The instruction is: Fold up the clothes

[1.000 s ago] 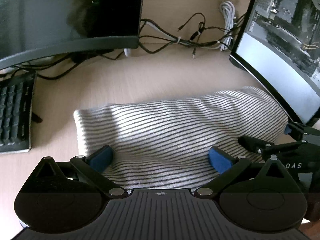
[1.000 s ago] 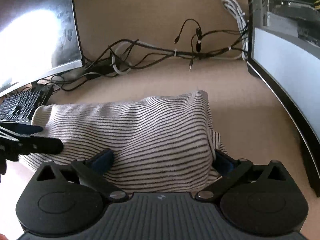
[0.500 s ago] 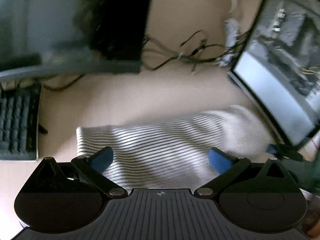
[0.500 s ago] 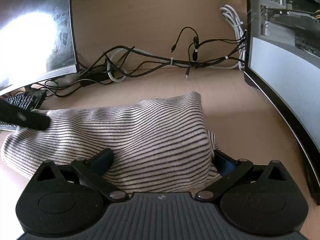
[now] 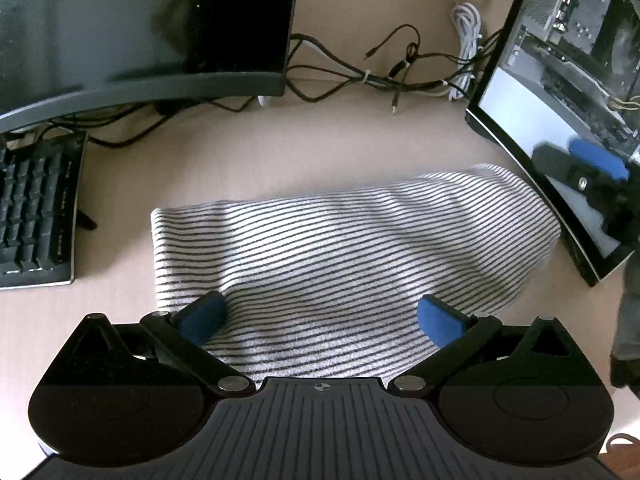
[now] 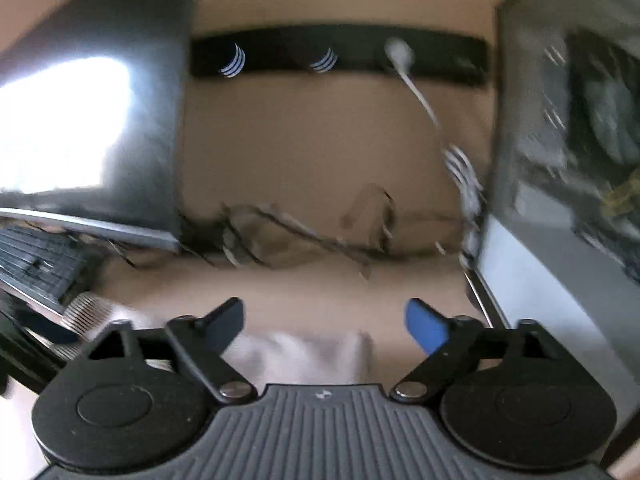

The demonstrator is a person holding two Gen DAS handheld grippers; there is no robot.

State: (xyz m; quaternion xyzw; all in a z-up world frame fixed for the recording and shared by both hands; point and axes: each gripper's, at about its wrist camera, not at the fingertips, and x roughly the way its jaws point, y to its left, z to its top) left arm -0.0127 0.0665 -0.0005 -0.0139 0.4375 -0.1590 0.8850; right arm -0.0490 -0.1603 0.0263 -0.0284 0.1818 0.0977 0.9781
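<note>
Lifted since 1 second ago, the right gripper (image 6: 324,320) is clear, jaws closing on nothing. Left gripper (image 5: 320,318) spread, straddling the striped garment (image 5: 352,248) folded on the desk (image 5: 248,152); soft, light, best pinched at a corner.

Striped garment (image 5: 352,256), folded, flat on desk

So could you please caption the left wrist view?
Open left claw over the folded striped garment on a desk.
</note>
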